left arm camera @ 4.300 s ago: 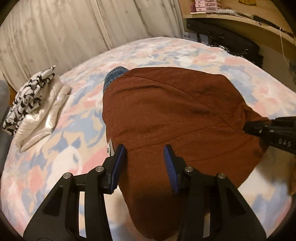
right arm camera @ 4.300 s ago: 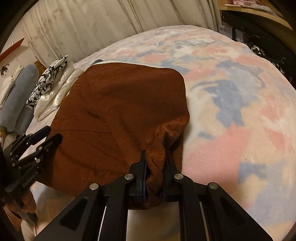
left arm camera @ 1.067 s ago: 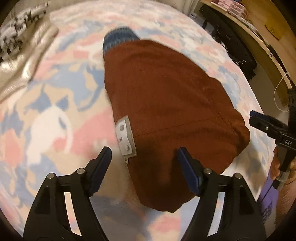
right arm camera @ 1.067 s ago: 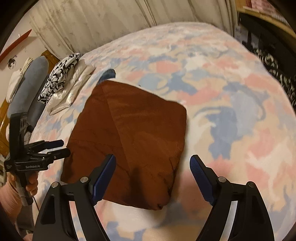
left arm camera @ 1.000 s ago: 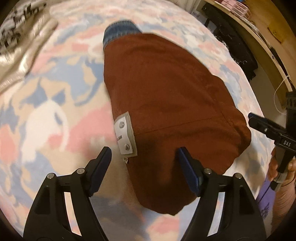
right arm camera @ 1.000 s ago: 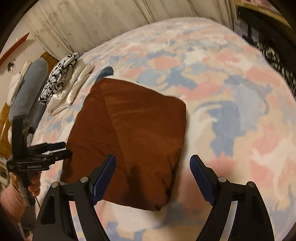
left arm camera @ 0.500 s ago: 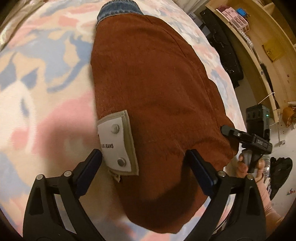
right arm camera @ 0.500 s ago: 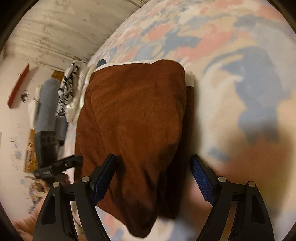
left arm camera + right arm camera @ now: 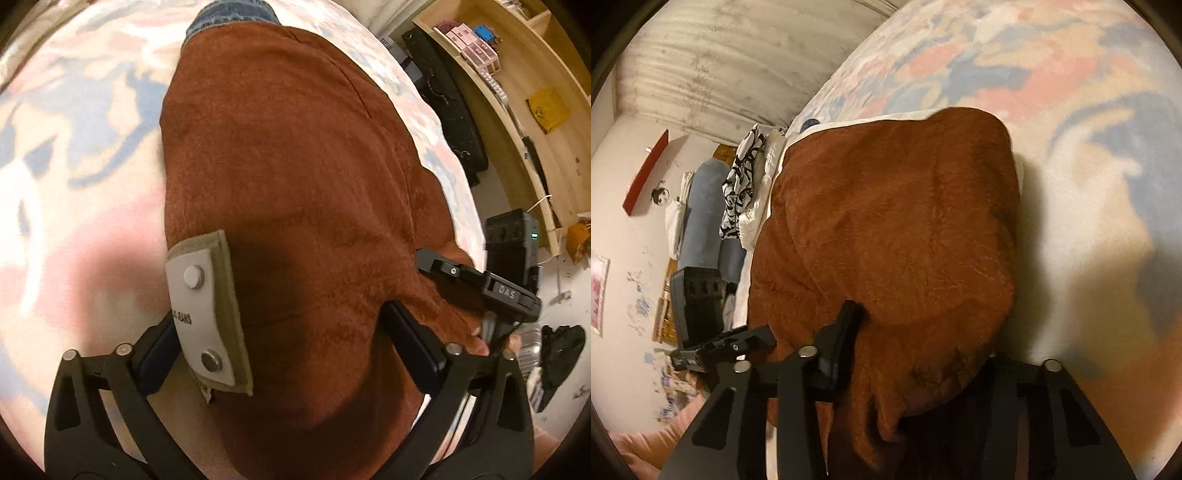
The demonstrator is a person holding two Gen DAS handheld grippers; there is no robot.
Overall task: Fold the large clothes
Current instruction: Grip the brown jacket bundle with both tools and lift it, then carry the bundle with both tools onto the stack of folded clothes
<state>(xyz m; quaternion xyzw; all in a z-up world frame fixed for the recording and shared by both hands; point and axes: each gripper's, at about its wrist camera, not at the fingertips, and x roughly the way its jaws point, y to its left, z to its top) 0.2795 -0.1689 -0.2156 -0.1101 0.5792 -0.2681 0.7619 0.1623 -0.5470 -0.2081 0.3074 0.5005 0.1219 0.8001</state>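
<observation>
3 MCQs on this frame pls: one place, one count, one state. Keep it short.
1. Where is the grey patch on the brown garment?
A) near end, at its left edge
B) far end, in the middle
C) off the garment, on the bedspread

2. How many metal studs are on the patch?
A) one
B) two
C) four

3. The left claw is:
A) shut on the patch
B) open, straddling the garment's near end
C) out of view

1A: the patch sits at the near left edge.
2B: one stud at each end.
3B: its fingers stand wide apart.
</observation>
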